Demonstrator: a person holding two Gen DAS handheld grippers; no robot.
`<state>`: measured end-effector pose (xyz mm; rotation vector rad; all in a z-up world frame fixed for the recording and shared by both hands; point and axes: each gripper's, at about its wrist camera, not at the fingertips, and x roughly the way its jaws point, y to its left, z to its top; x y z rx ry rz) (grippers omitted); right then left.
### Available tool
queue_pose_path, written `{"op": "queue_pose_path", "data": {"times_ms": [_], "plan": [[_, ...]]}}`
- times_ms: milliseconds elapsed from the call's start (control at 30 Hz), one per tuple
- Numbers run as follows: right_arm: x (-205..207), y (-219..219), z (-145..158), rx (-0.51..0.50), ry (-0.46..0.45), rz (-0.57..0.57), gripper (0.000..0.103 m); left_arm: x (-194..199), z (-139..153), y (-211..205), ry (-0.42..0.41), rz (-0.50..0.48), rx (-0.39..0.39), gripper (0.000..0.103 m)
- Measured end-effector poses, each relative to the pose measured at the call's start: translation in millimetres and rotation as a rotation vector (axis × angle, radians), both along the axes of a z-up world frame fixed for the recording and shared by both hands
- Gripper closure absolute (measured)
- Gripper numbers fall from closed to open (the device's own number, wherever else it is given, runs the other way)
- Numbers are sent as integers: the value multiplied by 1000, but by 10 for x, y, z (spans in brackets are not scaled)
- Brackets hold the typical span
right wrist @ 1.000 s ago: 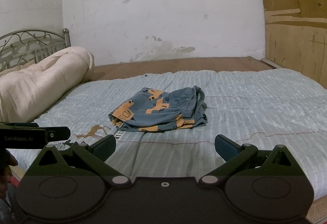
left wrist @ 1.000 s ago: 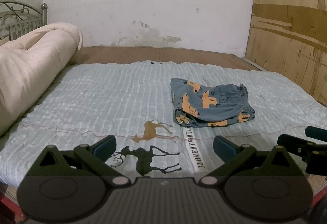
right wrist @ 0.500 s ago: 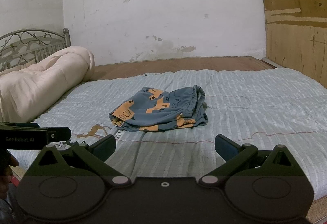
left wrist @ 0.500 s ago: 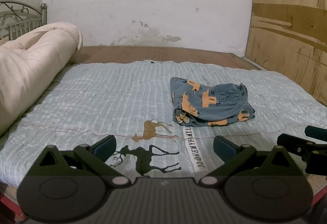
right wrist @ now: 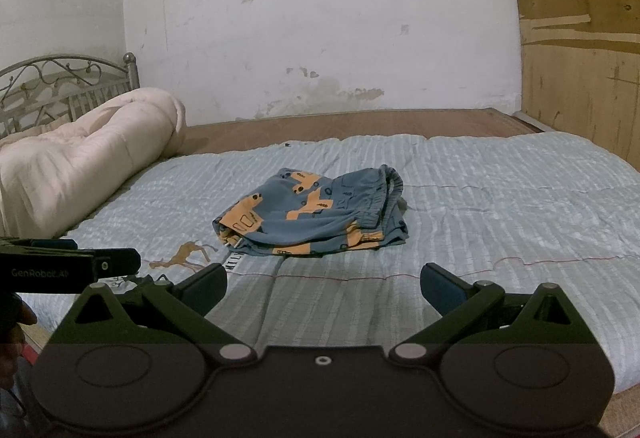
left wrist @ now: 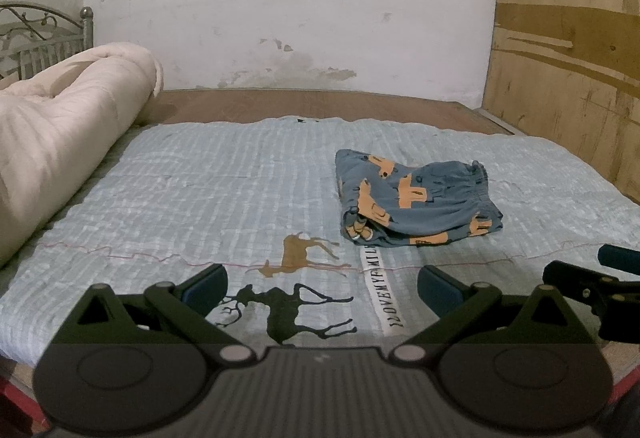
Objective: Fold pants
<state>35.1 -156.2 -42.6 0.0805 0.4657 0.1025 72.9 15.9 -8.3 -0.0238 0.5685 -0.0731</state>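
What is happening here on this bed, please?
A person holds two black two-finger grippers over a bed with a pale blue striped quilt. The left gripper and the right gripper are both open and hold nothing. A pair of blue pants with orange vehicle prints lies on the quilt in a compact folded bundle, apart from both grippers. A rolled cream comforter lies along the left side.

The folded pants lie on the bed ahead of me, right of its middle. A rolled quilt lies along the bed's left side, before the headboard. My left tool and right tool hover side by side near the front edge, well apart from the pants.
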Motion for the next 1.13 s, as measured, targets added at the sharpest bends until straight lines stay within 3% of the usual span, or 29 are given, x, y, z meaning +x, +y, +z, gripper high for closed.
{"op": "queue_pose_path", "data": {"times_ms": [1133], "plan": [[253,-32,-156,10,55,3,1,220,-98,31,52,1,-3,0]]}}
